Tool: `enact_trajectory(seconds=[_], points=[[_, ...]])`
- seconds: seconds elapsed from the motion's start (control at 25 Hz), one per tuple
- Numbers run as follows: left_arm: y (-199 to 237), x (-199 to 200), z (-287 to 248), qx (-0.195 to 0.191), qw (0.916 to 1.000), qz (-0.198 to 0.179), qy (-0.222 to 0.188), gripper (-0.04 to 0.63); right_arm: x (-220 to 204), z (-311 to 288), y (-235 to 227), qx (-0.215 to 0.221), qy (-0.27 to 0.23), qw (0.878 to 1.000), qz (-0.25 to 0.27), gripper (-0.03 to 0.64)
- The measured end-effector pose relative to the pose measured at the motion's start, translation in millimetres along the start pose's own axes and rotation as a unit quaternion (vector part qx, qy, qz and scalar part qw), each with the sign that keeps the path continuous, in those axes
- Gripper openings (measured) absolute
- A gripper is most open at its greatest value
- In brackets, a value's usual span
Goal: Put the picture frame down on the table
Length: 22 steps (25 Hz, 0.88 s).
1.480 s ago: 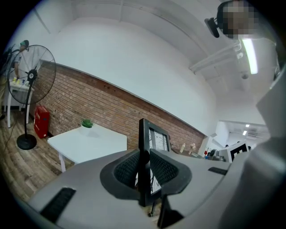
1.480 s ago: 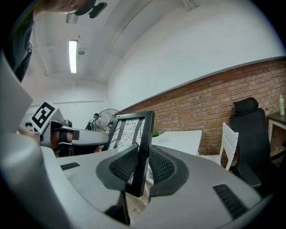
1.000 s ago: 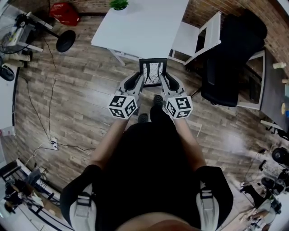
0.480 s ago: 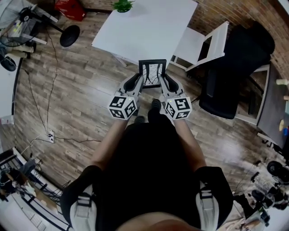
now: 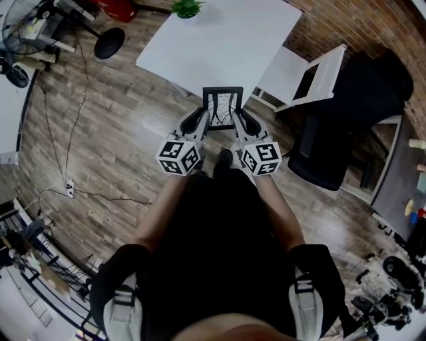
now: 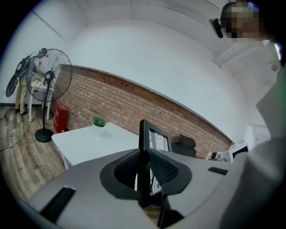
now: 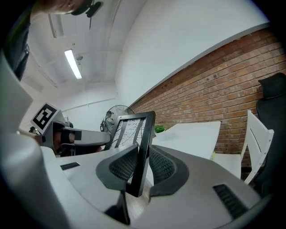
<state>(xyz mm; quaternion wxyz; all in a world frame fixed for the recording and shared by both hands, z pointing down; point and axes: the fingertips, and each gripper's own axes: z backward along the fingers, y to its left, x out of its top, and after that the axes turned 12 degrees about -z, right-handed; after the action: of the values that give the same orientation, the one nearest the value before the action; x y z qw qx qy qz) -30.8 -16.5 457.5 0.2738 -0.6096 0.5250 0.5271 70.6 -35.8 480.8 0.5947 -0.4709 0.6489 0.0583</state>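
A black picture frame [image 5: 223, 106] with a white print in it is held upright in front of the person, above the wooden floor and just short of the white table [image 5: 219, 40]. My left gripper [image 5: 204, 120] is shut on the frame's left edge, and my right gripper [image 5: 240, 120] is shut on its right edge. In the left gripper view the frame's edge [image 6: 144, 143] stands between the ribbed pads of the left gripper [image 6: 144, 167], with the table [image 6: 89, 143] beyond. In the right gripper view the frame [image 7: 134, 134] sits tilted between the pads of the right gripper [image 7: 142, 166].
A small green plant [image 5: 186, 8] stands at the table's far edge. A white chair [image 5: 306, 70] and a black office chair [image 5: 359, 113] stand to the right of the table. A fan base [image 5: 110, 41] and cables [image 5: 66, 133] lie on the floor at the left.
The person has walked closer to the white table, carrying the frame. Both grippers keep the same hold on it.
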Motion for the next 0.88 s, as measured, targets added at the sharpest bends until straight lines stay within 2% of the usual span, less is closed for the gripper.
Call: enact_trajectory(seconds=[0.4,0.88], points=[[-4.3,0.7,-23.3,0.022,0.9997,0.006,0.001,0.08,4.0,-7.3,-24.2,0.016,0.014,1.0,-0.013,0.078],[23.6,4.1,-42.4,0.007,0.9999,0.009,0.012,0.08,8.2,-35.6,-26.6,0.006,0.011,1.0,-0.02,0.078]])
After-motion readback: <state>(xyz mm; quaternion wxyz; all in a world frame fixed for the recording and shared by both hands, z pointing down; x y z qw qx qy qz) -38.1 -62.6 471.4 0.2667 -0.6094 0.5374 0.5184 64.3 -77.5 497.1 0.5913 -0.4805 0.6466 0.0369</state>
